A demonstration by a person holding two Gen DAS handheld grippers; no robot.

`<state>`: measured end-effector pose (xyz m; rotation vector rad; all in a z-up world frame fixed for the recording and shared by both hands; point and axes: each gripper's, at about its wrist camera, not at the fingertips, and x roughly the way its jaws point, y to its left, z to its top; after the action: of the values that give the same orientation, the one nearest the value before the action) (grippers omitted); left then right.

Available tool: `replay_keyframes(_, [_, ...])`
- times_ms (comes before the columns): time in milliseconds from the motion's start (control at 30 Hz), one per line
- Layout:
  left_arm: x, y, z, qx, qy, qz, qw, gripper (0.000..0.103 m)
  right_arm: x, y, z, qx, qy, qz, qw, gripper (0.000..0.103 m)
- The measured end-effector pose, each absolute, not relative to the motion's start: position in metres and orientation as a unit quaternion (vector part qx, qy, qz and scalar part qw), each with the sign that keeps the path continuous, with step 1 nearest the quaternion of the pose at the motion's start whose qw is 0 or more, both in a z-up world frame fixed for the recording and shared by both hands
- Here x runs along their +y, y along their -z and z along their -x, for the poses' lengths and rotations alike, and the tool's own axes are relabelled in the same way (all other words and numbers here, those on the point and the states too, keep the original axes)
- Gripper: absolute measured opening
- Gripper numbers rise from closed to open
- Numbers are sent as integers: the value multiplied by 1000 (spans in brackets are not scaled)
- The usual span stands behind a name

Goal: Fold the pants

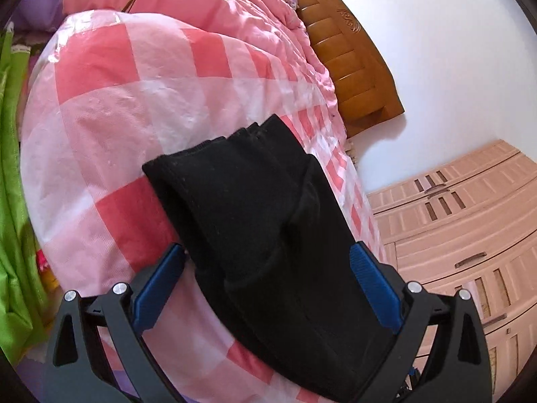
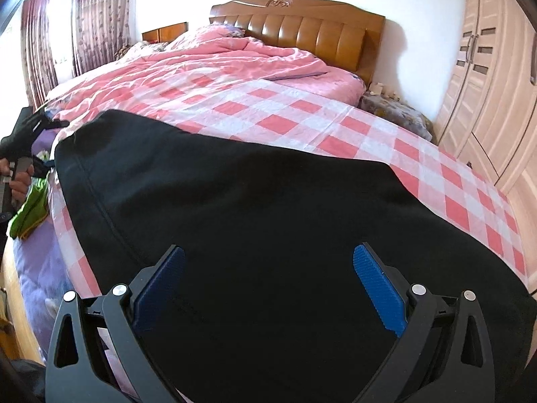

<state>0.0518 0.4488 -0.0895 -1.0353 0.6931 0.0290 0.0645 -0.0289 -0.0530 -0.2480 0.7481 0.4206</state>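
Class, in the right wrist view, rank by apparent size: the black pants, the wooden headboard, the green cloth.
1. black pants, though nearness to the camera inflates them
2. wooden headboard
3. green cloth, partly cut off at the edge

Matt black knit pants (image 1: pixel 255 221) lie on a glossy pink-checked sheet (image 1: pixel 110 107) before a polished wooden headboard (image 2: pixel 302 23)
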Motion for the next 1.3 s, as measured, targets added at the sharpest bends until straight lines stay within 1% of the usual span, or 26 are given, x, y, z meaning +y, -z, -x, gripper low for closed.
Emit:
replay_keyframes(167, [461, 95, -66, 304, 22, 508, 806, 97, -22, 55, -64, 366, -211, 120, 898, 98])
replay_keyframes(367, [465, 93, -77, 283, 26, 496, 820, 97, 14, 47, -70, 365, -265, 111, 885, 98])
replay_keyframes(400, [462, 92, -78, 284, 21, 484, 827, 92, 30, 48, -74, 369, -289, 116, 876, 98])
replay_keyframes(433, [455, 89, -77, 295, -6, 455, 841, 80, 43, 49, -76, 369, -302, 125, 870, 98])
replay_keyframes(467, [452, 88, -74, 306, -28, 434, 847, 49, 62, 51, -78, 369, -316, 139, 863, 98])
replay_keyframes(500, [449, 90, -72, 308, -36, 427, 850, 40, 75, 53, -81, 370, -325, 150, 857, 98])
replay_keyframes(533, [450, 92, -68, 297, -32, 438, 848, 36, 95, 56, -84, 372, -338, 169, 848, 98])
replay_keyframes(567, [451, 93, -66, 290, -31, 445, 847, 30, 110, 60, -87, 375, -348, 184, 839, 98])
replay_keyframes(633, [452, 89, -63, 284, -31, 443, 850, 26, 136, 69, -91, 380, -355, 221, 825, 98])
replay_keyframes(733, [443, 71, -64, 286, -45, 392, 873, 21, 157, 90, -99, 404, -347, 265, 804, 97])
replay_keyframes(767, [440, 65, -65, 284, -52, 376, 880, 16, 154, 92, -103, 411, -349, 251, 804, 98])
replay_keyframes(833, [439, 54, -64, 280, -53, 369, 885, 16, 149, 93, -114, 444, -349, 214, 797, 97])
replay_keyframes(900, [435, 46, -65, 282, -52, 352, 891, 16, 150, 87, -114, 438, -346, 219, 801, 97])
replay_keyframes(933, [433, 44, -64, 283, -55, 340, 895, 16, 154, 80, -115, 424, -369, 212, 799, 97])
replay_keyframes(1000, [426, 39, -65, 286, -59, 322, 900, 15, 163, 74, -123, 422, -402, 186, 791, 97])
replay_keyframes(1067, [417, 30, -61, 283, -67, 304, 907, 15, 174, 81, -133, 425, -410, 205, 781, 97])
replay_keyframes(1100, [412, 24, -59, 278, -68, 295, 912, 15, 183, 93, -138, 441, -419, 227, 761, 99])
replay_keyframes(1167, [397, 7, -56, 269, -65, 265, 924, 15, 188, 96, -131, 401, -443, 264, 757, 99])
replay_keyframes(1233, [374, -16, -55, 262, -62, 218, 938, 15, 186, 94, -136, 410, -447, 253, 754, 98])
replay_keyframes(1300, [348, -38, -52, 253, -56, 171, 951, 15, 182, 85, -131, 397, -445, 247, 764, 98])
